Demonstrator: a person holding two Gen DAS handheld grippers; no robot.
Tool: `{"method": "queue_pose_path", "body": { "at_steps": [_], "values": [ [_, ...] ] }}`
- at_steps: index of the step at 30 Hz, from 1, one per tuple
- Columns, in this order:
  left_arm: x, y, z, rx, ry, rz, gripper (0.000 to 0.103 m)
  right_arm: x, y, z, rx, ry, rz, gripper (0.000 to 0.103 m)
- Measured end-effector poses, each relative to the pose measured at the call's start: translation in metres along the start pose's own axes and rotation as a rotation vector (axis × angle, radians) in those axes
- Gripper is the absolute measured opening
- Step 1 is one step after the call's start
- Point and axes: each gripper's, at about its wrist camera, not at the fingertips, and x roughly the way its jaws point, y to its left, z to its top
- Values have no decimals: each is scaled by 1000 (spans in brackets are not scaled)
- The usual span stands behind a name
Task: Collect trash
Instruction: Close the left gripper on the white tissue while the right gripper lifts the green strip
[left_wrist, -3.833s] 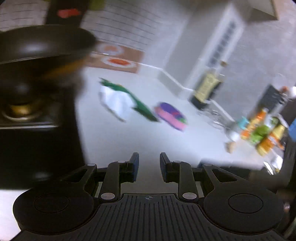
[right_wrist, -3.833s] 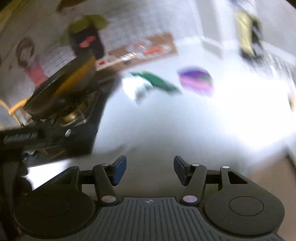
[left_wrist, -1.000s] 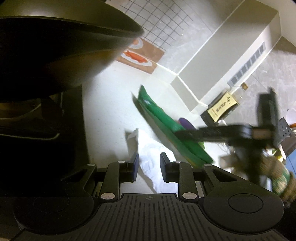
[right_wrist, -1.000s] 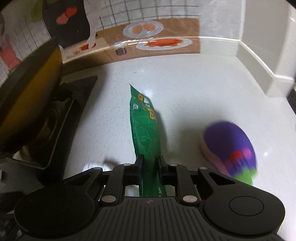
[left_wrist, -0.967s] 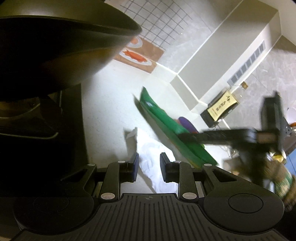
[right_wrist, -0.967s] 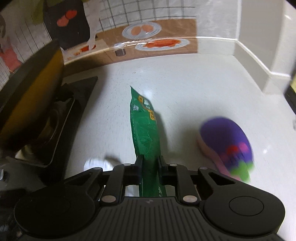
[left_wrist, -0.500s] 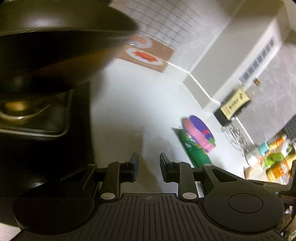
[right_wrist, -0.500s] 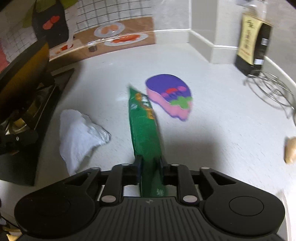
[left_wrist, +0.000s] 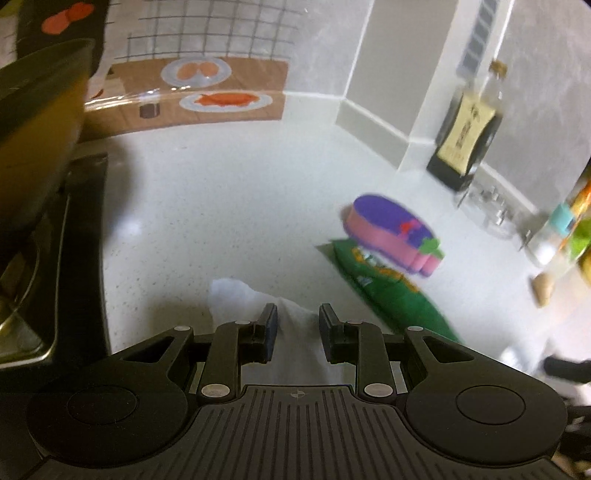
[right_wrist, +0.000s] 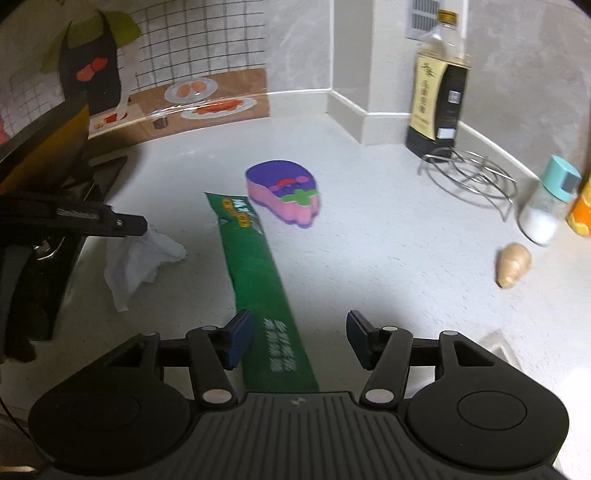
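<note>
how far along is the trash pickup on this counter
Partway. Done: nothing visibly binned. In hand: left tool pinches the white tissue. The right tool has just been opening; the green wrapper lies loose between its jaws on the counter. Left: both pieces, no bin visible.

Count on the white counter (right_wrist: 369, 258): one green wrapper (right_wrist: 266, 280), one crumpled white tissue (right_wrist: 136, 258), one purple-and-pink sponge (right_wrist: 284, 192), one dark sauce bottle (right_wrist: 436, 96), one wire trivet (right_wrist: 472, 173), one teal-capped shaker (right_wrist: 546, 203), one ginger piece (right_wrist: 513, 264), one pan (left_wrist: 37, 140).
</note>
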Motion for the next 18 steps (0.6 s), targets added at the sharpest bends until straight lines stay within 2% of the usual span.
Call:
{"method": "queue_pose_path", "body": {
  "at_steps": [3,6,13,18],
  "values": [
    [11,-3,-6,58,43,19,28,-1,-7,-4,21,7,-14,58],
    [12,0,-16,76,68,-8,28,1,-10,-7,36,16,-12,58],
    [-5,4,-39,147,39,-95,29,4,-1,-16,29,24,16,58],
    [-5,-11,-43,256,36,-51,29,5,8,-17,12,18,28,59]
  ]
}}
